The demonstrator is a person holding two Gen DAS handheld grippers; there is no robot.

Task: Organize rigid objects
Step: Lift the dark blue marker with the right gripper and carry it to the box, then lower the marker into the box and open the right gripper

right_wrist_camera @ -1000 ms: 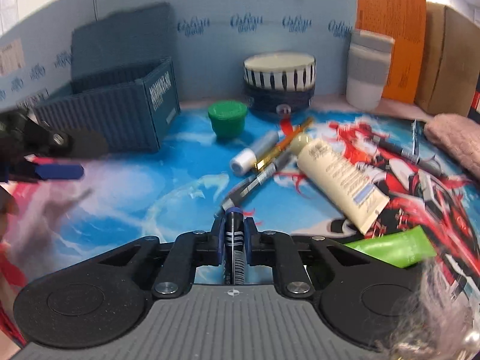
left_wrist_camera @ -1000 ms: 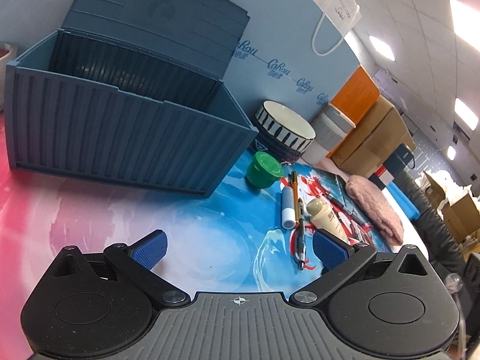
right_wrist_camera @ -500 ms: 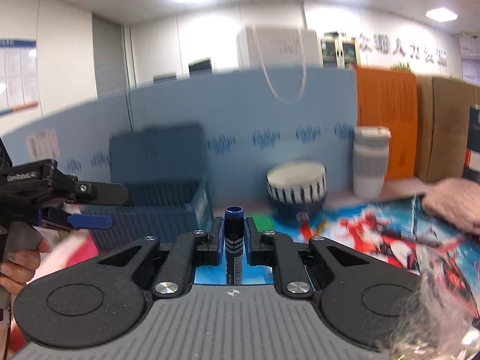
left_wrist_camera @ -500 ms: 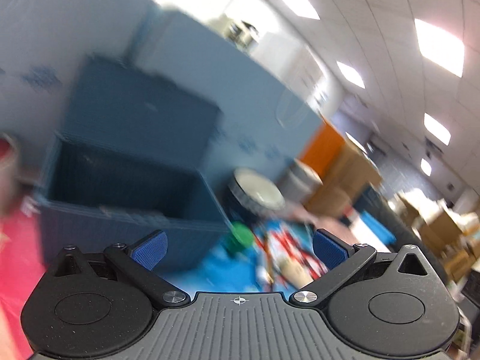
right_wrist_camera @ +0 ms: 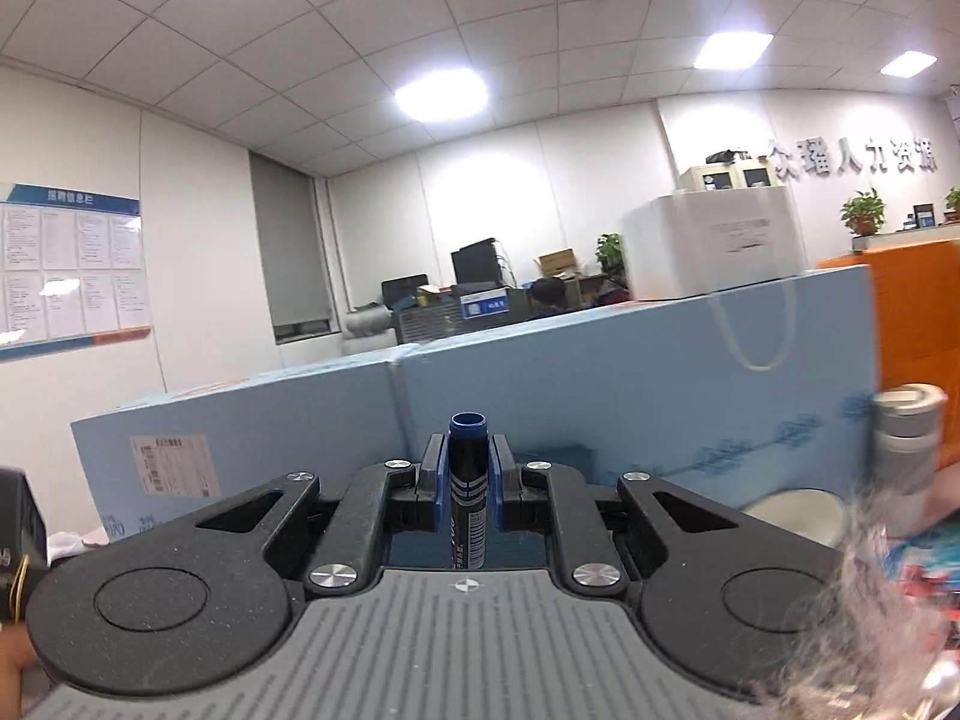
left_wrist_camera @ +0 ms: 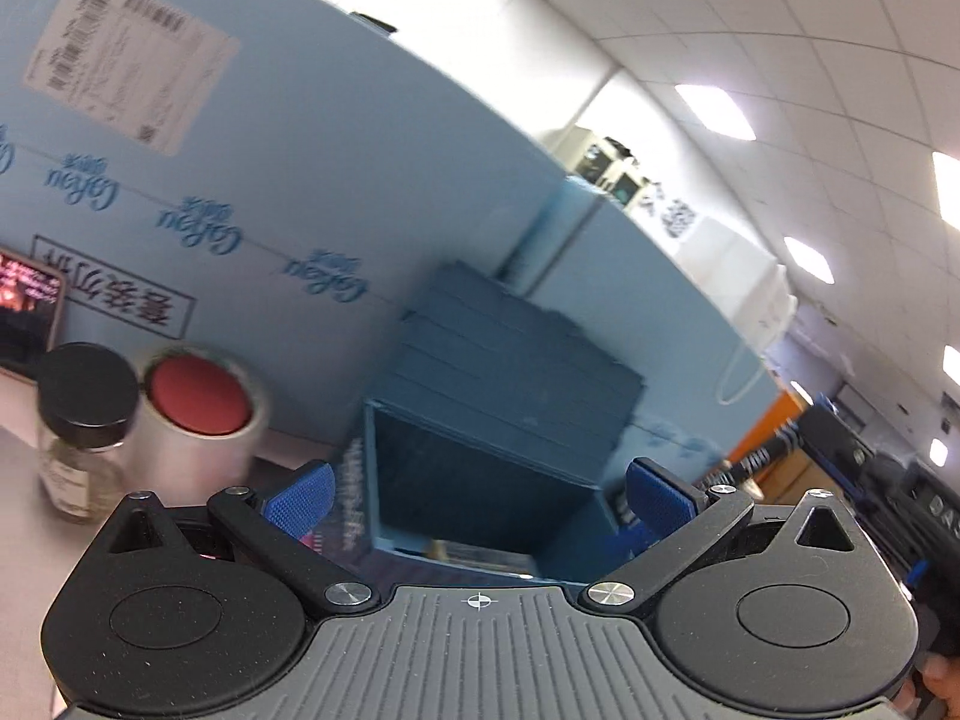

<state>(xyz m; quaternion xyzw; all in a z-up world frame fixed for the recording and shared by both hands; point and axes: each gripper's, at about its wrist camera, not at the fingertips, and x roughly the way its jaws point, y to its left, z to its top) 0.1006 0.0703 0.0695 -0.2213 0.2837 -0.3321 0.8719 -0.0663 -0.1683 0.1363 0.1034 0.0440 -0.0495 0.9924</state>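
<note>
My right gripper [right_wrist_camera: 468, 483] is shut on a dark blue marker pen [right_wrist_camera: 468, 498] that stands upright between the pads, lifted and pointing at the blue partition wall. My left gripper [left_wrist_camera: 477, 495] is open and empty, raised in front of the open dark blue storage box [left_wrist_camera: 480, 480], whose lid stands up behind it. The right gripper with the pen shows at the right edge of the left wrist view [left_wrist_camera: 774, 456].
A glass jar with a black lid [left_wrist_camera: 84, 420] and a silver tin with a red top [left_wrist_camera: 198, 414] stand left of the box. A striped bowl [right_wrist_camera: 798, 513], a grey-and-white cup [right_wrist_camera: 906, 450] and an orange box [right_wrist_camera: 918, 324] are at the right. Blue partition [right_wrist_camera: 600, 396] behind.
The right gripper lifted the pen off the mat and tilted upward. The left gripper rose and swung left, so the box sits ahead of it and the jars came into view.
</note>
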